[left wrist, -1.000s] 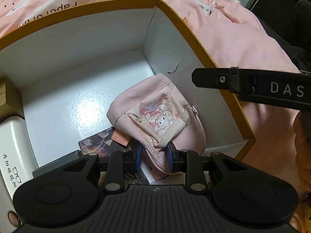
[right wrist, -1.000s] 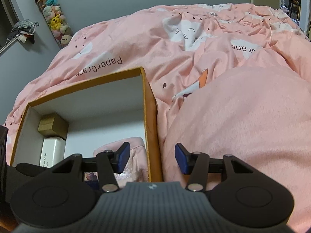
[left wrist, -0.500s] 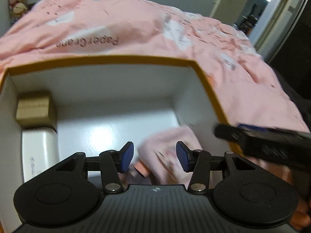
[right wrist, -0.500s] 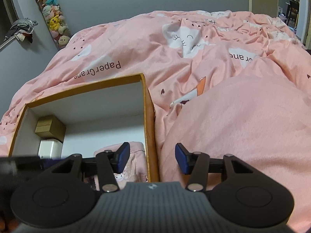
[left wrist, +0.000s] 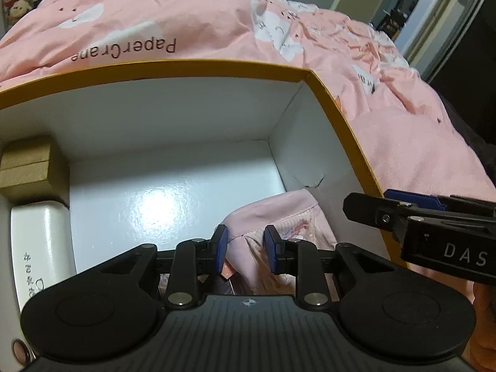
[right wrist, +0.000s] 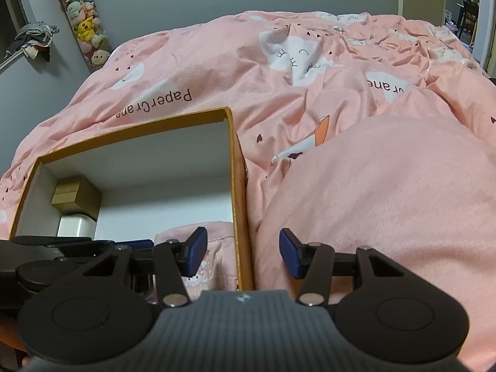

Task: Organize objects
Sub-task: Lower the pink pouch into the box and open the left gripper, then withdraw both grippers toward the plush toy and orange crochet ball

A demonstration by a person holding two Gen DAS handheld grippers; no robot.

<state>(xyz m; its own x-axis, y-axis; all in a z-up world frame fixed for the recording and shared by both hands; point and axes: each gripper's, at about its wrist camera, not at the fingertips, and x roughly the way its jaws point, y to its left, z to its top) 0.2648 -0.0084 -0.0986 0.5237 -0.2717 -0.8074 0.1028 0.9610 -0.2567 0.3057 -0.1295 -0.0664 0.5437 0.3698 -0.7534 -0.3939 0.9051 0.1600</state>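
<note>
My pouch [left wrist: 280, 217] lies in the box's [left wrist: 217, 68] near right corner; a brown carton [left wrist: 26, 166] sits at its far left. My left gripper [left wrist: 245, 246] hangs above the pouch, narrow, empty. My right gripper [right wrist: 243, 249] straddles the box wall, half open, empty.

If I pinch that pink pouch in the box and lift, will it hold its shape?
Probably not: the pink pouch is soft, creased fabric, so it would likely sag. It looks light. It slumps against the box wall, so a push may bunch it up.
</note>
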